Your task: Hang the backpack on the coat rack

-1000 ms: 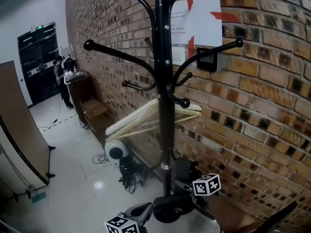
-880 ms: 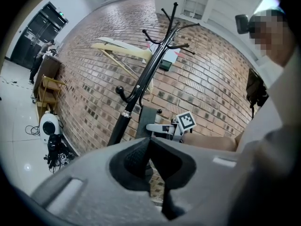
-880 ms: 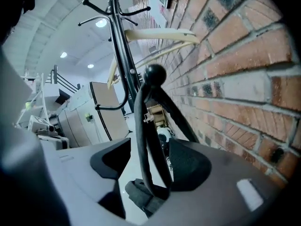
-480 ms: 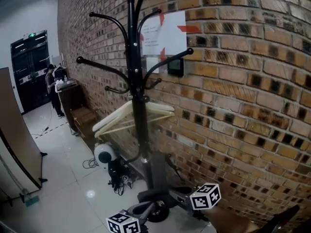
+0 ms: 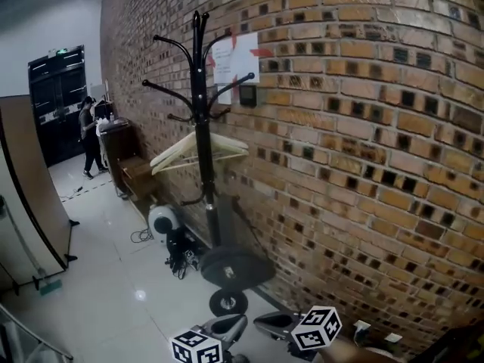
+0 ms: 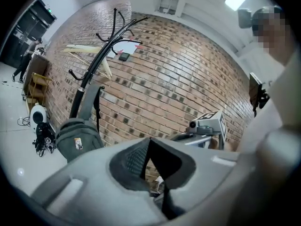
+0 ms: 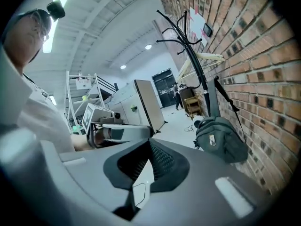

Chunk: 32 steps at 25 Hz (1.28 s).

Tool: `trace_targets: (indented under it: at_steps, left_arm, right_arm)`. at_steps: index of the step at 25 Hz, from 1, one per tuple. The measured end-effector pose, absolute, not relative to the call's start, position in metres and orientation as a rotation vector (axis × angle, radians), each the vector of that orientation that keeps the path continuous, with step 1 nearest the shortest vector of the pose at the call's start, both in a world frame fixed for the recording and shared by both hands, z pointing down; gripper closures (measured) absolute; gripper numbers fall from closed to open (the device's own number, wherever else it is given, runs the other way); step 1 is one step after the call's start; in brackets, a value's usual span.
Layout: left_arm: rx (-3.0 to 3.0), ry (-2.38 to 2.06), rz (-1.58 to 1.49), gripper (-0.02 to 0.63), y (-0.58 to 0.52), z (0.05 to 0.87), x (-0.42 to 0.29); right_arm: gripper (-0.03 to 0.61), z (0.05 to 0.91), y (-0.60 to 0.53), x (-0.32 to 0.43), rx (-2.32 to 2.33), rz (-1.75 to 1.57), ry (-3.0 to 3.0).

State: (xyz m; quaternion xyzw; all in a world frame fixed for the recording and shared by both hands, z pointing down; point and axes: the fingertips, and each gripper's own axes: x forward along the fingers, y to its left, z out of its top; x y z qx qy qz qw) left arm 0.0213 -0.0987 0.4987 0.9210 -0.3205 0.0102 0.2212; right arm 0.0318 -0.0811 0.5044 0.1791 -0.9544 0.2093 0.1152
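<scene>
– Well, is it hung?
– Backpack (image 5: 233, 267) hangs low on the rack (image 5: 198, 112), at twelve o'clock from both grippers. Left gripper (image 6: 149, 141) and right gripper (image 7: 150, 144): fingers closed, empty. Worth checking the strap sits deep on its hook.

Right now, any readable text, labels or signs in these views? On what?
No text can be read in any view.
Paper sheet taped to the brick wall: printed lines, too small to read.
Green sign above the dark door: blurred.
Patch on the backpack: too small to read.
Marker cubes: square patterns only, no letters.
</scene>
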Motion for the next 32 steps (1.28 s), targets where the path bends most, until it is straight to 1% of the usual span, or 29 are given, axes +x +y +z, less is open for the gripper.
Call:
trace_targets:
  at_steps: [5,11,19,32]
  left_arm:
    - [2.529,-0.921,0.059,0.614,-0.011,0.51,0.044]
    - [2.564,-0.952,0.113,0.614,0.047,0.486,0.062]
    - [2.569,-0.968,0.138,0.614,0.076,0.481,0.066]
    - [2.552,-0.978,0.114,0.614,0.097,0.482,0.062]
  right_arm:
    - [0.578,0.511,-0.016,0.076,0.644,0.64,-2.81]
    - [0.577,0.487,0.041,0.104,0.672,0.689,-2.841]
    - [0.578,0.486,0.065,0.116,0.704,0.694,-2.854]
    - [0.578,0.48,0.082,0.119,0.662,0.835,-2.88]
